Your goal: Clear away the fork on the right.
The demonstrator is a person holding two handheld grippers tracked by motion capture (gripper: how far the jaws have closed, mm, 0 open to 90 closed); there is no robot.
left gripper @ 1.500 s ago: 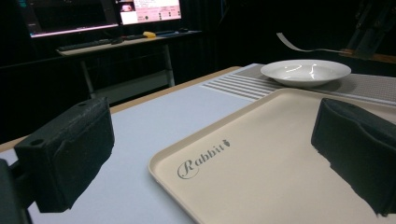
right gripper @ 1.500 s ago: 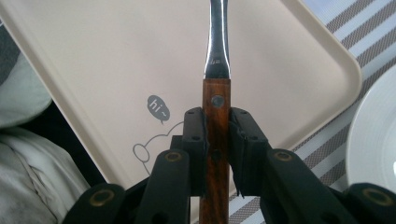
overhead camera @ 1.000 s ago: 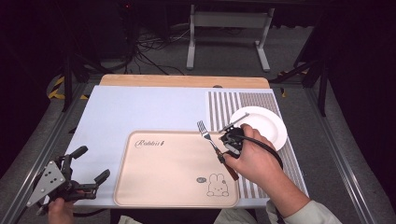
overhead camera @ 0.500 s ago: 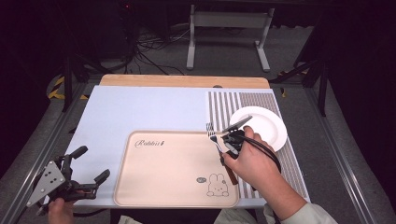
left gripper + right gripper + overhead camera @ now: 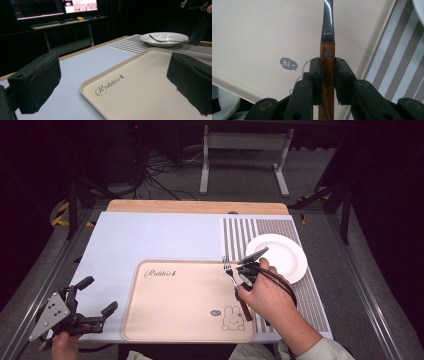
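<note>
Wooden-handled fork (image 5: 327, 62) is pinched between the right gripper (image 5: 327, 75)'s jaws, over the beige tray (image 5: 175, 310)'s right edge, tines toward the white plate (image 5: 282, 251). That narrow handle grip could let it swivel or slip. Left gripper (image 5: 82, 307) hovers, jaws spread, holding nothing.

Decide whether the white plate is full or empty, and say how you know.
Empty. In the high view the plate shows bare white all over; the fork is in the right hand-held gripper, beside it.

Dark room w/ grey floor (image 5: 350, 270), cables (image 5: 160, 167), metal stand (image 5: 245, 150), monitors (image 5: 55, 7) on desk.
</note>
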